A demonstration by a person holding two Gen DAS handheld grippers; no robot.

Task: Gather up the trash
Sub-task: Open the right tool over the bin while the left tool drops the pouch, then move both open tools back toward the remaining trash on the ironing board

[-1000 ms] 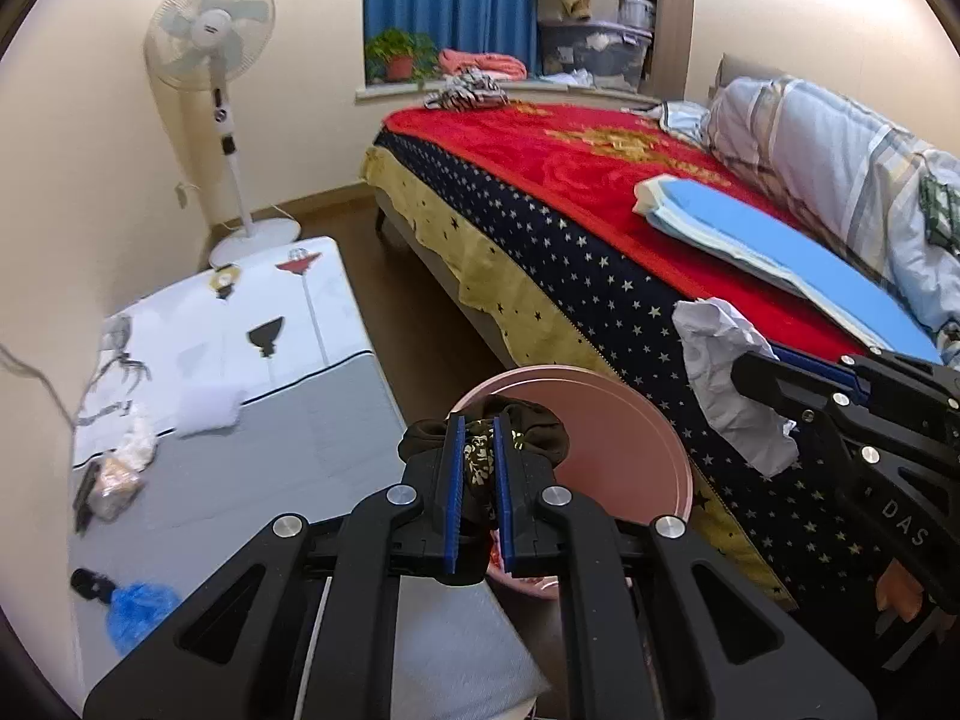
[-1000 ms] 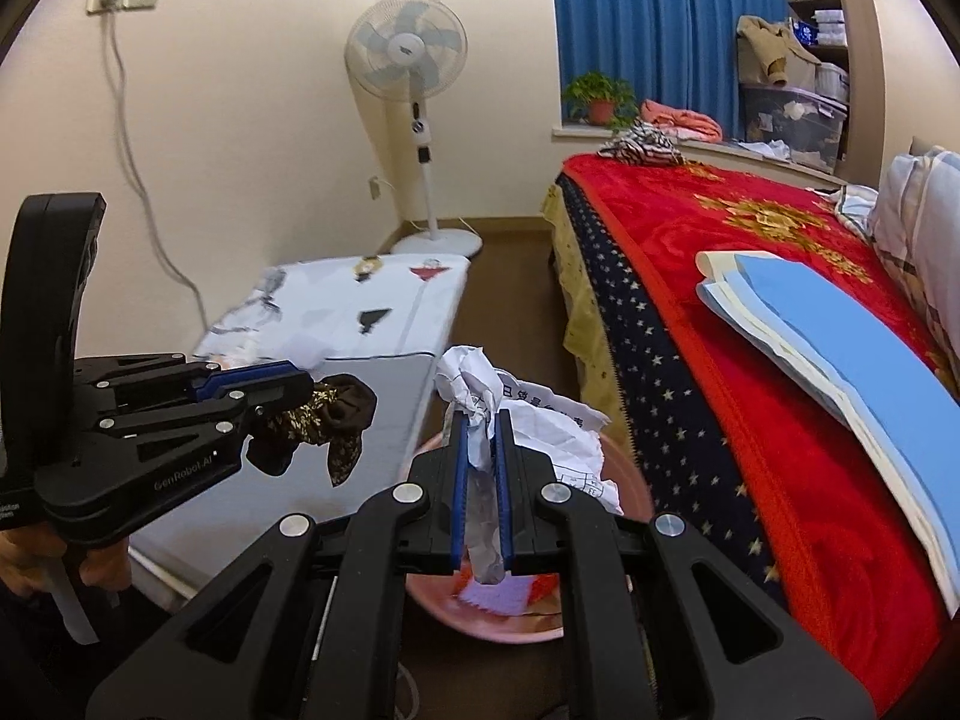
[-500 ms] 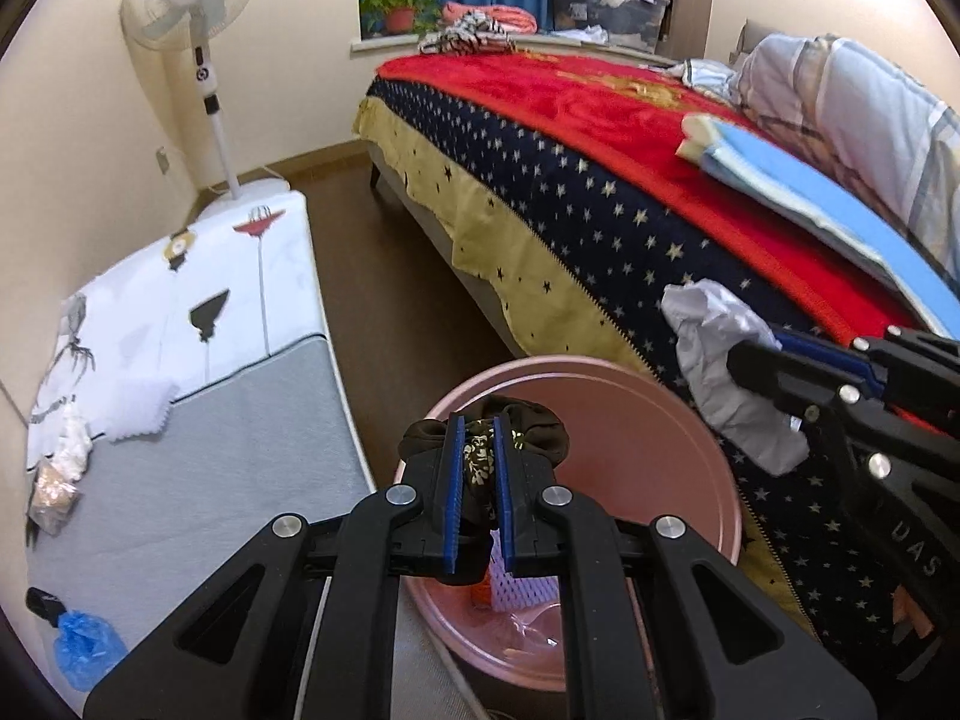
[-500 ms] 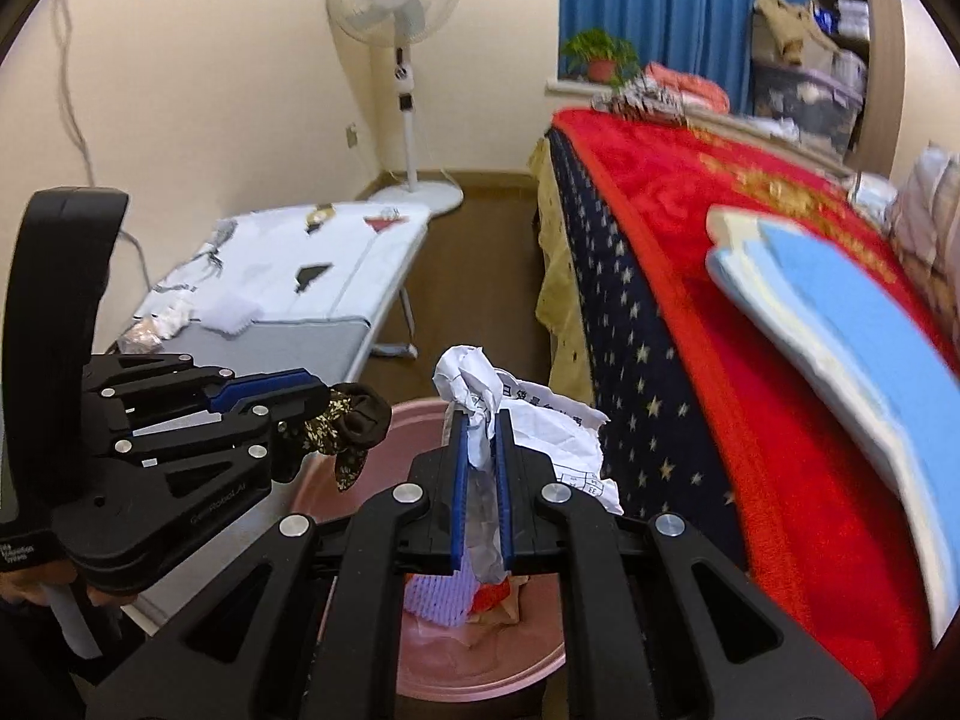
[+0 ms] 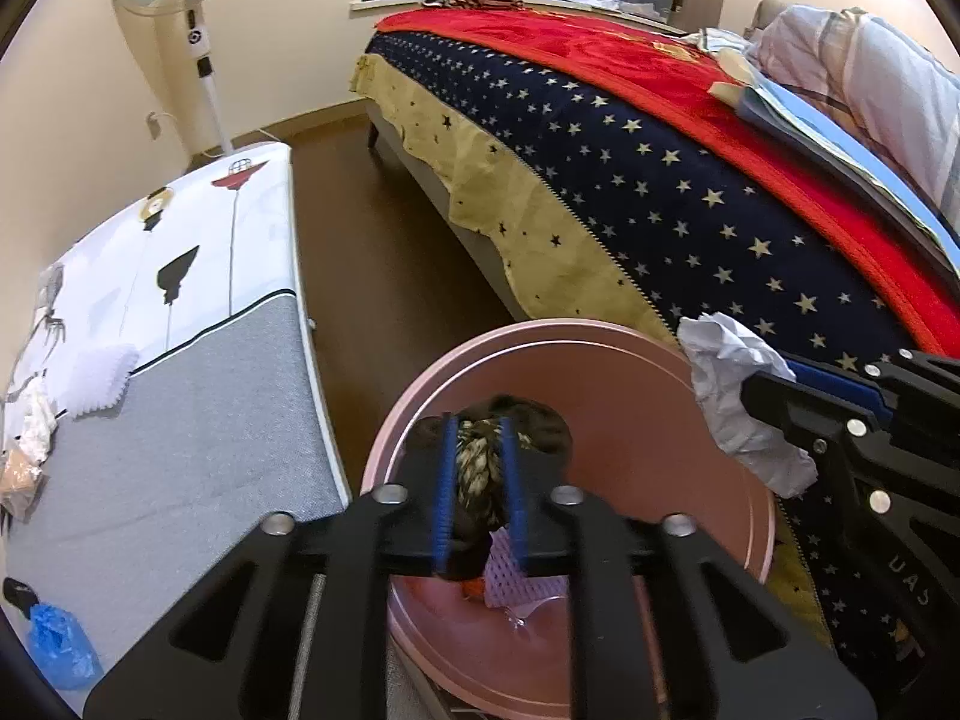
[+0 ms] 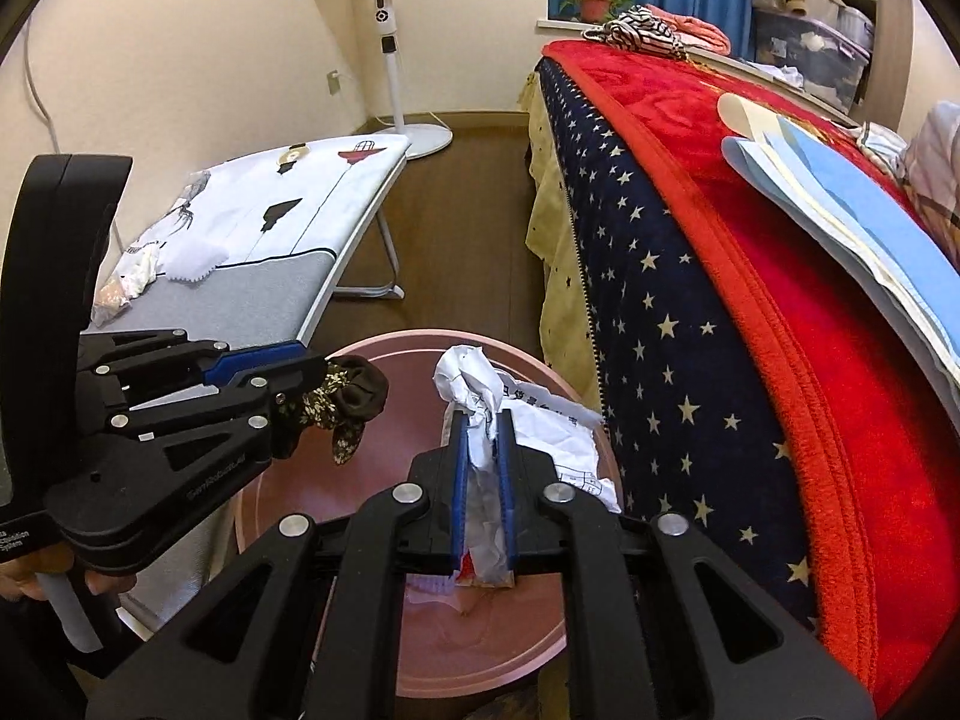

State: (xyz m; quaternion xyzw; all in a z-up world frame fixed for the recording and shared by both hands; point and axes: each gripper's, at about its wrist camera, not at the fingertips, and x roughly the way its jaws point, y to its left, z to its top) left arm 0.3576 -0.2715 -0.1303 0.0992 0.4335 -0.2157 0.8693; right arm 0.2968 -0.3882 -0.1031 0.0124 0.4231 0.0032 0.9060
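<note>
My left gripper (image 5: 479, 426) is shut on a dark floral cloth scrap (image 5: 477, 462) and holds it above the pink round bin (image 5: 600, 360). It also shows in the right wrist view (image 6: 312, 375) with the scrap (image 6: 354, 399). My right gripper (image 6: 482, 420) is shut on a crumpled white paper (image 6: 474, 378) over the same bin (image 6: 372, 354). In the left wrist view the paper (image 5: 729, 384) hangs at the bin's right rim. Some trash (image 5: 516, 591) lies in the bin's bottom.
A bed with a red and starry blue blanket (image 5: 660, 180) stands right of the bin. A low table with a white and grey cover (image 5: 150, 360) is at left, with a blue bag (image 5: 57, 645) and small wrappers (image 5: 21, 456). A fan (image 5: 192, 30) stands behind.
Both grippers have moved forward and down over the pink bin, which now fills more of both views. Each still grips its piece.
</note>
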